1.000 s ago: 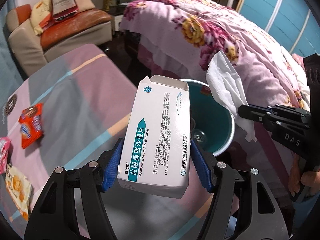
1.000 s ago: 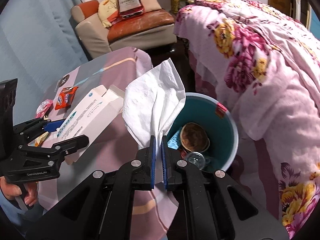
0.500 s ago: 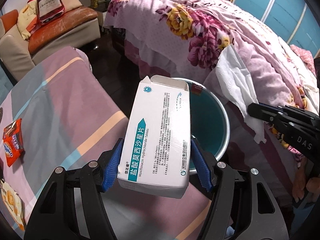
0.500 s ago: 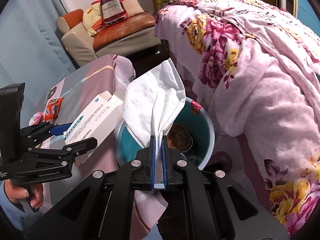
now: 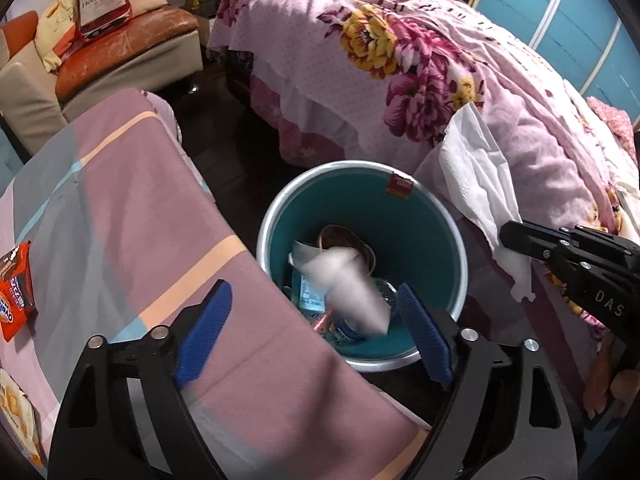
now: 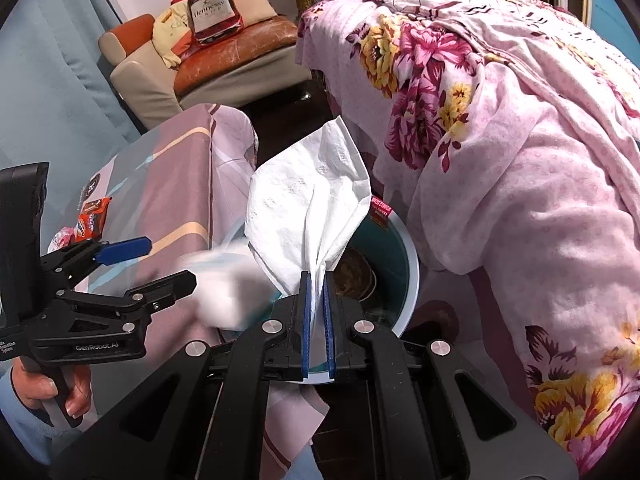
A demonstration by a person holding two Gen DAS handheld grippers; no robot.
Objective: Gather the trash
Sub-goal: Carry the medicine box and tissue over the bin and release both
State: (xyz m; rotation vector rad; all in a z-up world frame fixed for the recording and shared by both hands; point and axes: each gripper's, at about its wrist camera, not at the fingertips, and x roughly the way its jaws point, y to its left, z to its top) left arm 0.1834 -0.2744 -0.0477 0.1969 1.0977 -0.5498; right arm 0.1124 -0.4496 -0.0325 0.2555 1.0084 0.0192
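My left gripper (image 5: 314, 300) hangs over the teal trash bin (image 5: 424, 216), its jaws opening with nothing pressed between them. The white medicine box (image 5: 344, 284) is a blur below the blue pads, falling into the bin among other rubbish; it shows as a white smear (image 6: 224, 292) in the right wrist view. My right gripper (image 6: 316, 308) is shut on a white paper tissue (image 6: 312, 208), which stands up above the bin's rim (image 6: 412, 268). In the left wrist view that tissue (image 5: 476, 176) and the right gripper (image 5: 520, 236) hang at the bin's right side.
A table with a pink striped cloth (image 5: 120, 216) lies left of the bin, with an orange snack packet (image 5: 16, 288) and other wrappers on it. A bed with a flowered cover (image 5: 420, 64) rises behind. A sofa (image 5: 120, 52) stands at the back left.
The left jaws have spread and the medicine box has left them, dropping into the bin. Both grippers have drifted closer over the bin. The tissue stays clamped in the right gripper.
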